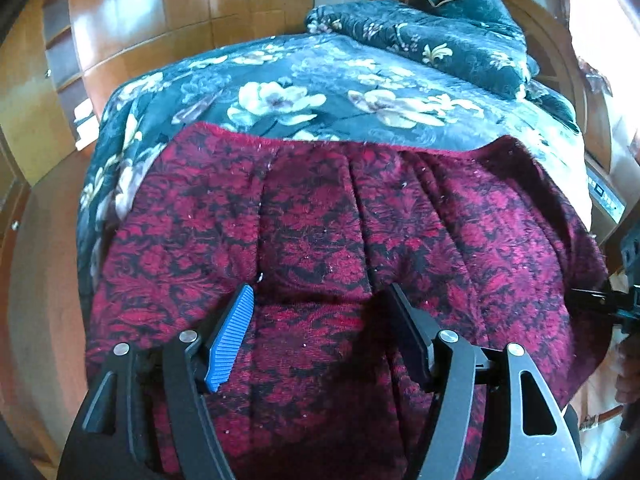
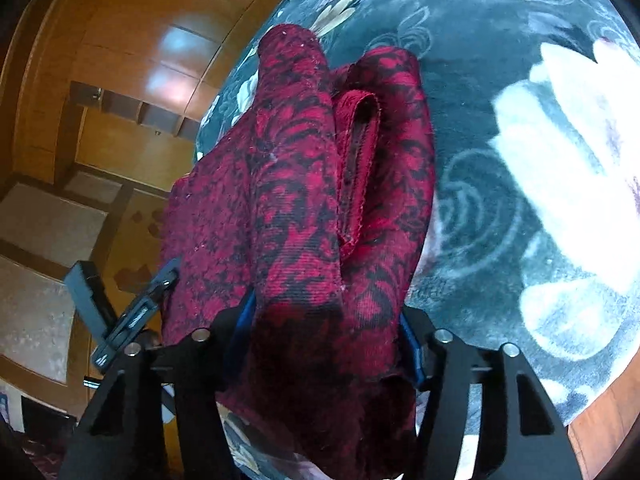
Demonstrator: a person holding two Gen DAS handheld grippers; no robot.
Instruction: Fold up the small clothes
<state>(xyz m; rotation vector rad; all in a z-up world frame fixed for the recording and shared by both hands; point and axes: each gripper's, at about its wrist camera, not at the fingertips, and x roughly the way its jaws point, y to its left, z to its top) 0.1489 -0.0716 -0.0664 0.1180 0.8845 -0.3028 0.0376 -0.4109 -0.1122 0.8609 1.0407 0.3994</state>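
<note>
Bed (image 1: 320, 64) with a dark floral cover, bordered by wooden wardrobe panels (image 1: 168, 12). A folded dark floral quilt (image 1: 448, 36) lies at the bed's far end. The red-and-black patterned garment (image 1: 340, 216) spreads across the near part of the bed. Left gripper (image 1: 320, 300): fingers spread open, over the cloth, clasping nothing. Right gripper (image 2: 326, 320): fingers closed on a bunched fold of the garment, which hides most of both fingers and drapes forward onto the bed.

Garment (image 1: 320, 220): deep red, black floral damask print. Bedspread (image 1: 280, 76): dark teal, cream-white blossoms. Pillow (image 1: 460, 36): same dark floral. Wardrobe (image 1: 168, 12): glossy orange-brown wood. Finger pad (image 1: 230, 338): blue, ribbed; frame black.
</note>
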